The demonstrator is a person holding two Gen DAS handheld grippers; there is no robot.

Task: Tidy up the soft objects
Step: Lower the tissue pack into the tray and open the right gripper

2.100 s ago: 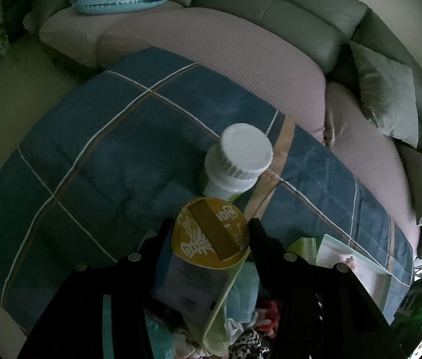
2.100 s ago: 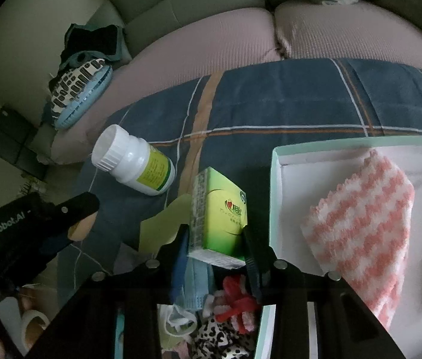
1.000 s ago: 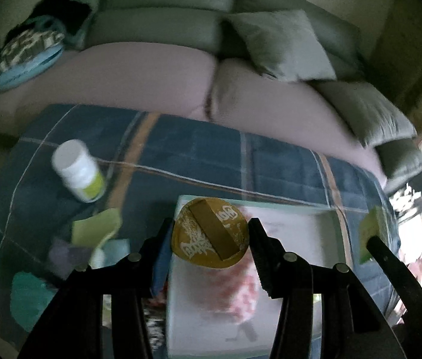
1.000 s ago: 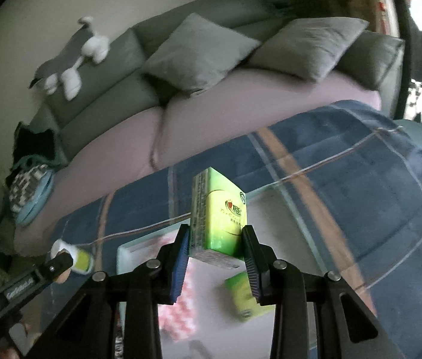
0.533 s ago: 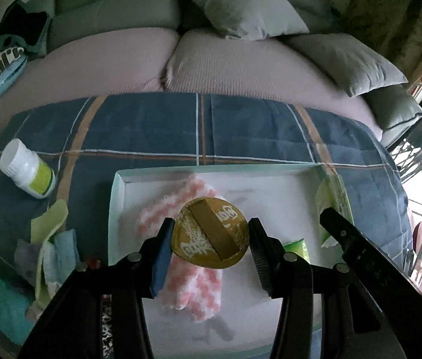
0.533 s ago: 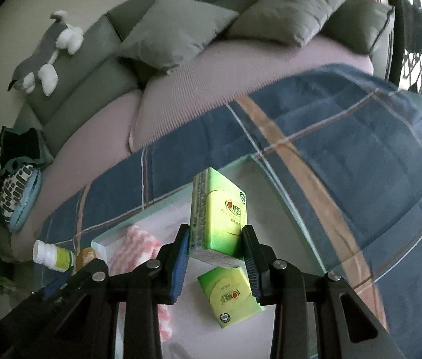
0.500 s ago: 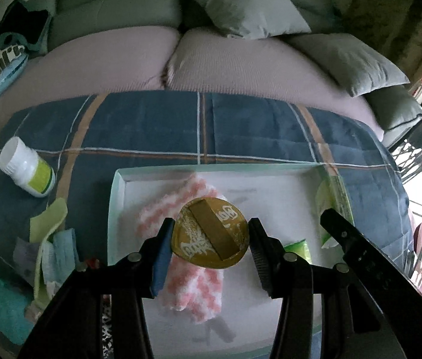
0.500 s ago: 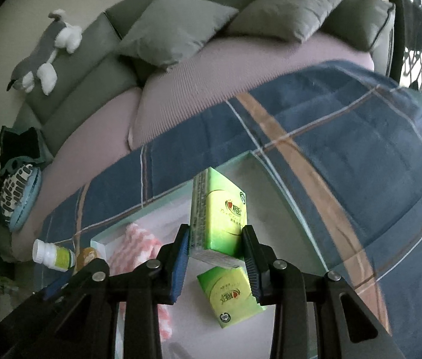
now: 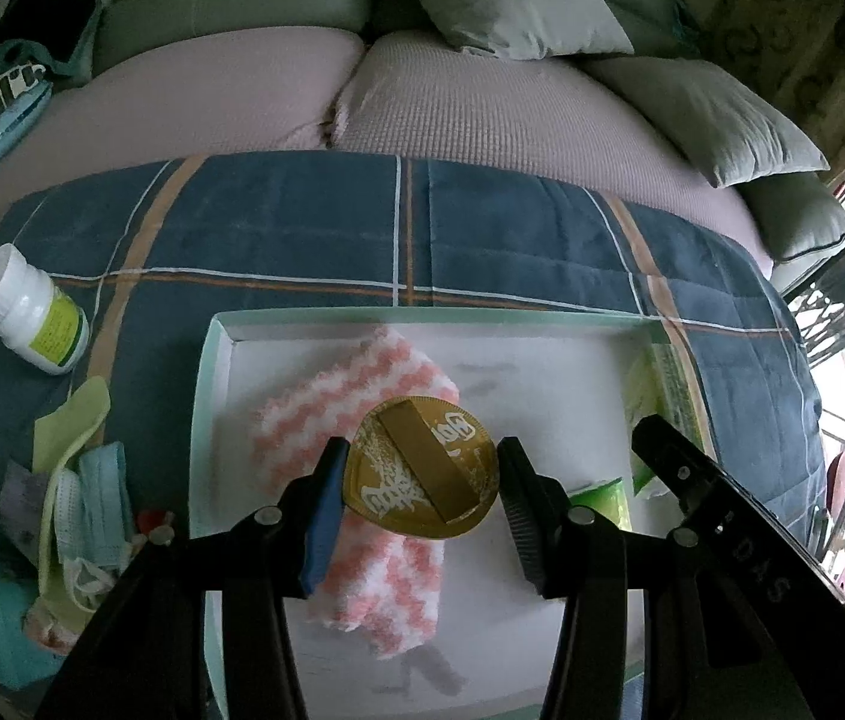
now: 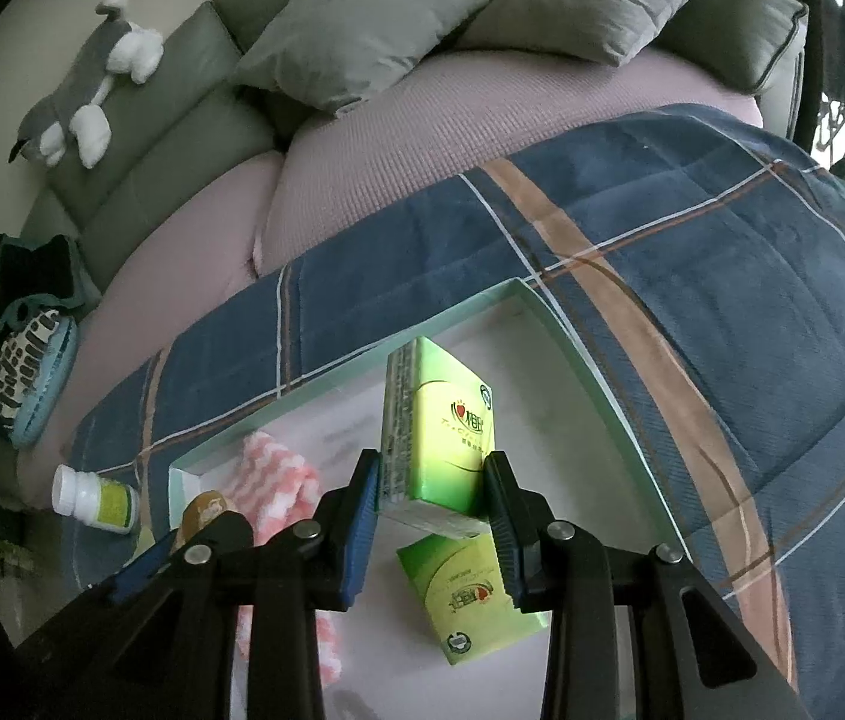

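My left gripper (image 9: 419,483) is shut on a round gold-topped pack (image 9: 419,468) and holds it over a pink-and-white striped towel (image 9: 356,414) in a white tray (image 9: 422,321). My right gripper (image 10: 431,495) is shut on a green tissue pack (image 10: 437,432) and holds it above the same tray (image 10: 578,360). A second green tissue pack (image 10: 470,591) lies on the tray floor just below it. The towel also shows in the right wrist view (image 10: 275,480). My right gripper's arm (image 9: 722,510) shows at the tray's right side.
The tray sits on a blue plaid blanket (image 9: 302,228) in front of a sofa with grey cushions (image 10: 350,30). A white pill bottle (image 9: 29,315) lies left of the tray. A heap of face masks and cloths (image 9: 71,492) lies at the lower left. A plush toy (image 10: 80,102) rests on the sofa back.
Both grippers swung from the blanket's left side to over the tray, still holding their packs. In the last half second they hardly moved.
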